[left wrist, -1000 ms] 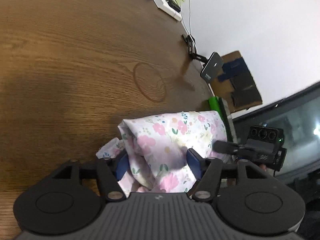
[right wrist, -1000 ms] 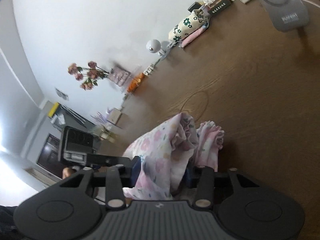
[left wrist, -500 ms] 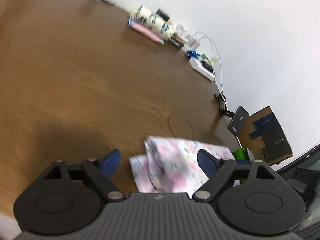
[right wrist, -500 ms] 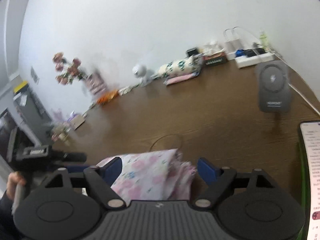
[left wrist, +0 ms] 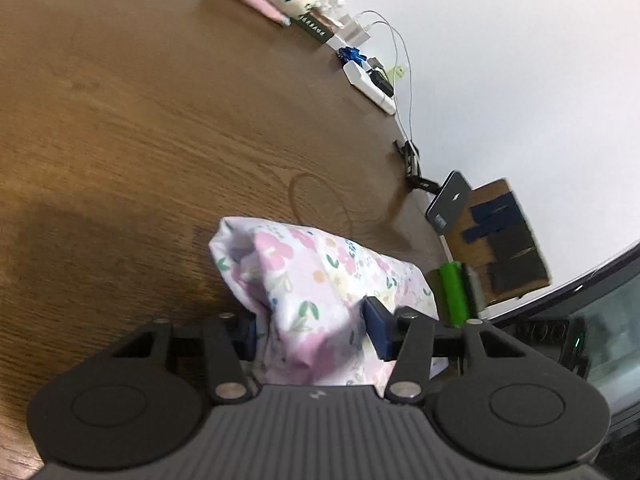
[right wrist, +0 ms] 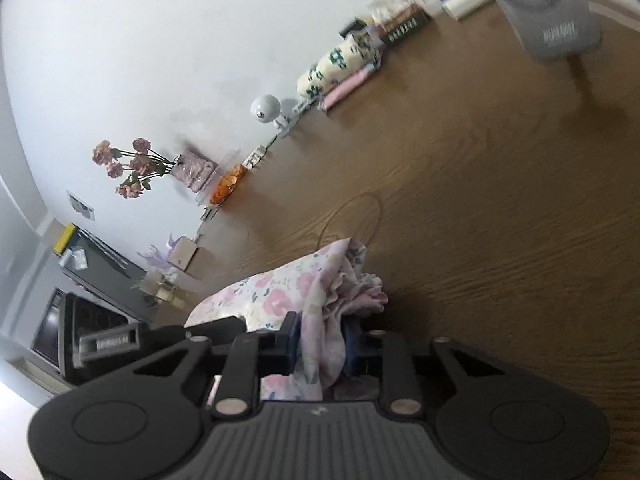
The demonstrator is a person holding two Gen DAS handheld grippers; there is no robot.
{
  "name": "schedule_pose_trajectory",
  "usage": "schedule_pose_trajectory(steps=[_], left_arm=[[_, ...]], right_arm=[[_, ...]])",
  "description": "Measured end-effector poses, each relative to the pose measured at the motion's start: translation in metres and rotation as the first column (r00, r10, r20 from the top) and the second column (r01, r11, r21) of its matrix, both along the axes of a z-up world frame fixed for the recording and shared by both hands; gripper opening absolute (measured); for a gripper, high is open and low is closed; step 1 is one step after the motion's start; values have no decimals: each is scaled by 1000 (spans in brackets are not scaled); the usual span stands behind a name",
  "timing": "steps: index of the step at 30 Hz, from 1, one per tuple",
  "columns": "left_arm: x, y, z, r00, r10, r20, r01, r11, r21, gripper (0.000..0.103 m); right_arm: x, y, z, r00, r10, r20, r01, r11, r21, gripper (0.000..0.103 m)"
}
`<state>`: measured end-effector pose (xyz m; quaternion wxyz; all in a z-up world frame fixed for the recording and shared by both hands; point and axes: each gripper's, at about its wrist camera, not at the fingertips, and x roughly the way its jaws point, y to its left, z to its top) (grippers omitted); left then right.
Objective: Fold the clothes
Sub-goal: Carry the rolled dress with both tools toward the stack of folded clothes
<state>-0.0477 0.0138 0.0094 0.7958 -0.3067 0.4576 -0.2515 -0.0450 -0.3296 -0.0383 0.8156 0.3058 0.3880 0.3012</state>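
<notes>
Half a second ago I had both grippers spread; now my left gripper [left wrist: 310, 330] and right gripper [right wrist: 320, 342] are closing onto the floral garment [left wrist: 320, 280], bunched between each pair of pads; regripped for another fold

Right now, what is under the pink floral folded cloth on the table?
The pink floral folded cloth lies on the brown wooden table. Bare wood shows all around its far edge. Whatever may be under the bundle itself is covered, so it cannot be seen.
</notes>
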Motion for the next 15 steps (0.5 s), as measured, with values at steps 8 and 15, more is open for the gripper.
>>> schedule_pose_trajectory(steps=[8,15], left_arm=[[-2,15,8,999,37,17,-38,999,27,65],[9,14,-5,1000,16,-12,-16,999,-31,43]], right_arm=[[-19,-13,13,995,-72,72,74,997,-18,59],[-3,2,-6,997,-67,-29,68,998,5,16]])
